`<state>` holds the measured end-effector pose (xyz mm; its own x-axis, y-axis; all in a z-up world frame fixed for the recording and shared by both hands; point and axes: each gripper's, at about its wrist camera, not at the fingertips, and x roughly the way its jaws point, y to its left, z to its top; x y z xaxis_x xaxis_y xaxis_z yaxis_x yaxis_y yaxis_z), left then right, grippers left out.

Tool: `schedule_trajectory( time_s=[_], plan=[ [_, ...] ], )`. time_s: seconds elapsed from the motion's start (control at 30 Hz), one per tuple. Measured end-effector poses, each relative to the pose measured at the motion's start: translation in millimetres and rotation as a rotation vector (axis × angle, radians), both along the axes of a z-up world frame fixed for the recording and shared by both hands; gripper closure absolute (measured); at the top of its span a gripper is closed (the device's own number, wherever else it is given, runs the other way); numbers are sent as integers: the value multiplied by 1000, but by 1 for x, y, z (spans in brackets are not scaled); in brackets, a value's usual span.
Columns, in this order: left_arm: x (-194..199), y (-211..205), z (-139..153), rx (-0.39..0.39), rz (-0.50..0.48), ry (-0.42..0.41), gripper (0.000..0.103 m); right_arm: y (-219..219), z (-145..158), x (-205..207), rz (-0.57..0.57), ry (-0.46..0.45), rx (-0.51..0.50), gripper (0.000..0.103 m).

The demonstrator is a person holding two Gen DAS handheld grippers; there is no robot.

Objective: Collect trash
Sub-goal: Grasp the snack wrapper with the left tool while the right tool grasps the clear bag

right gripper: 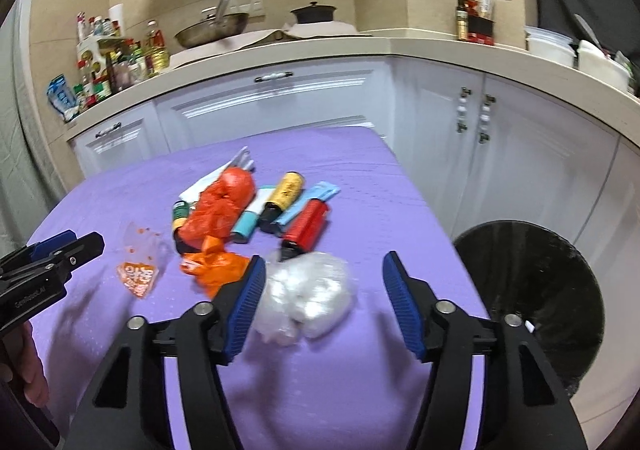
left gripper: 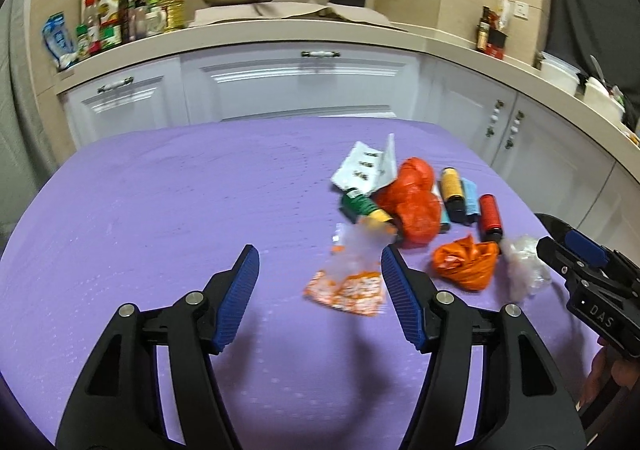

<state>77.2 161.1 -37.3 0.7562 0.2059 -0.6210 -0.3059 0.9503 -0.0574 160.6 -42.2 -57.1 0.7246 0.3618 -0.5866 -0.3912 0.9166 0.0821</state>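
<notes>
While both jaws stand wide apart and hold nothing, the left gripper (left gripper: 320,274) hovers over the purple mat (left gripper: 180,209) with the orange-printed wrapper (left gripper: 348,286) at its 1 o'clock. The right gripper (right gripper: 324,282) frames the clear plastic wad (right gripper: 304,298); the black bin (right gripper: 532,290) sits at 3 o'clock.

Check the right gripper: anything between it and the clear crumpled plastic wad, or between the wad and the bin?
Nothing visible. The right gripper is open with the clear plastic wad just ahead, by its left finger. The black bin stands off the right edge of the purple table; the table between wad and edge is bare.
</notes>
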Motion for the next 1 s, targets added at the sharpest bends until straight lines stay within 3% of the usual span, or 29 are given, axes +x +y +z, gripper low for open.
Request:
schedule_trajectory(
  time_s=[0.07,0.4,0.47,0.77,0.8,1.0],
  plan=[
    [-2,6,-2,-3,7,5,41,7,-2,2,8,10,-12,30],
    [-4,9,-11,-33,-8,18,34,13,-15,8,8,73,-41,30],
    [-2,6,-12,-32,-18,20,33,13,-16,10,10,86,-42,38],
    [15,3,-22,-45,-39,62,33,8,-15,8,16,84,-42,46],
    [16,2,-23,-44,-42,66,34,8,-15,8,16,83,-40,46],
    [24,0,-28,-54,-74,94,61,4,-14,8,17,79,-30,48]
  ],
)
